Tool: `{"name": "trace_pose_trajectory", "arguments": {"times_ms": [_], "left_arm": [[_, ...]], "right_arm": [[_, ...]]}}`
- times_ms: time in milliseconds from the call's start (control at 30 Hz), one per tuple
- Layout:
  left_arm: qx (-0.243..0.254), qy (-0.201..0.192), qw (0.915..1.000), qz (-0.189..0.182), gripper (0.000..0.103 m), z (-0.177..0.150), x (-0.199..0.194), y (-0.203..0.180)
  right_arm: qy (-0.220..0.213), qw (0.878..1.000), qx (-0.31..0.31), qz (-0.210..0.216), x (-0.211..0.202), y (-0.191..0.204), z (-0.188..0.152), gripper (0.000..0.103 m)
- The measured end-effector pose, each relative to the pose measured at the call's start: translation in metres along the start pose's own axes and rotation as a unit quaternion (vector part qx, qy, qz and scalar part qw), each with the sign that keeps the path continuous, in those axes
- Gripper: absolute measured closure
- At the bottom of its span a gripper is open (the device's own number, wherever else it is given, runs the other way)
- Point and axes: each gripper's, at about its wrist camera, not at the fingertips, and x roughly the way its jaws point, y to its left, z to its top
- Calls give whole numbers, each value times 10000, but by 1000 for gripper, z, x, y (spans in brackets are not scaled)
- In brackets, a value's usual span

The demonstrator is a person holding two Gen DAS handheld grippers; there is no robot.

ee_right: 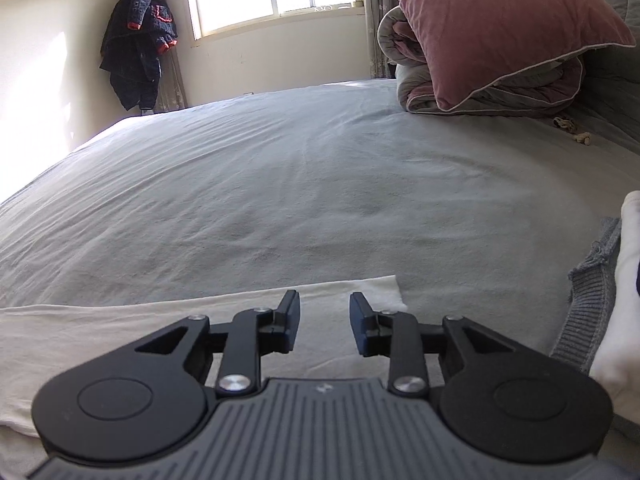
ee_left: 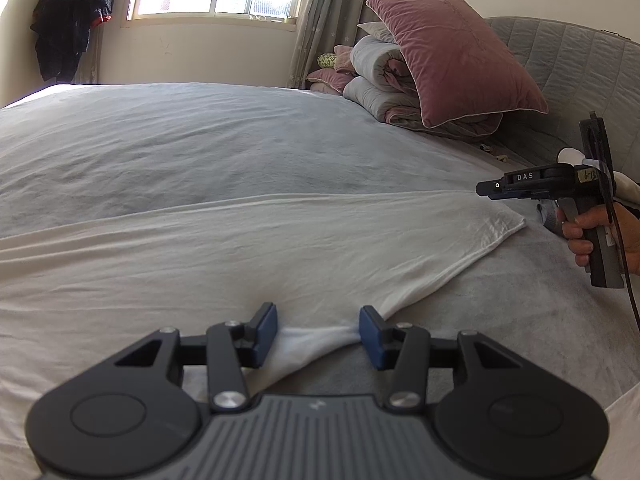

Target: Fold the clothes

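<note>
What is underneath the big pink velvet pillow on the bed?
The pink velvet pillow rests on a folded grey and pink quilt. Whatever lies beneath that quilt is covered.

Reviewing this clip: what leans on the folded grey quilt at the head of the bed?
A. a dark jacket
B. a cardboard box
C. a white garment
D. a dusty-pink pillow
D: the dusty-pink pillow is propped against the folded grey quilt; the dark jacket hangs by the window, and the white garment lies flat near the grippers.
</note>
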Motion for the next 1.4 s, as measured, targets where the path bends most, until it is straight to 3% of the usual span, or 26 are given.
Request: {"name": "trace_pose_trajectory", "arguments": {"times_ms": [167,267,367,667,933,1233,1267,1400], "left_arm": [[-1,2,10000,1,56,0,-1,0],[-5,4,10000,-3,56,0,-1,0],[-21,6,10000,-26,55,0,-1,1],[-22,15,10000,-42,54,0,0,0],[375,131,9992,100,44,2,3,-13],[843,428,9945,449,42,12,5,-31],[898,511,9932,528,42,15,4,-35],[914,565,9928,534,41,30,-19,-55]], "right_arm": [[320,9964,-605,495,8,48,-10,71],[422,9935,-924,510,13,59,-19,70],[375,9949,-828,428,9,46,-21,70],[324,9981,-359,-373,-16,-23,-23,71],[357,9980,75,-517,-60,-32,-15,68],[208,9988,-14,-449,-123,9,2,58],[186,9989,-43,-429,-130,14,3,54],[193,9990,-210,-331,-157,39,6,47]]}}
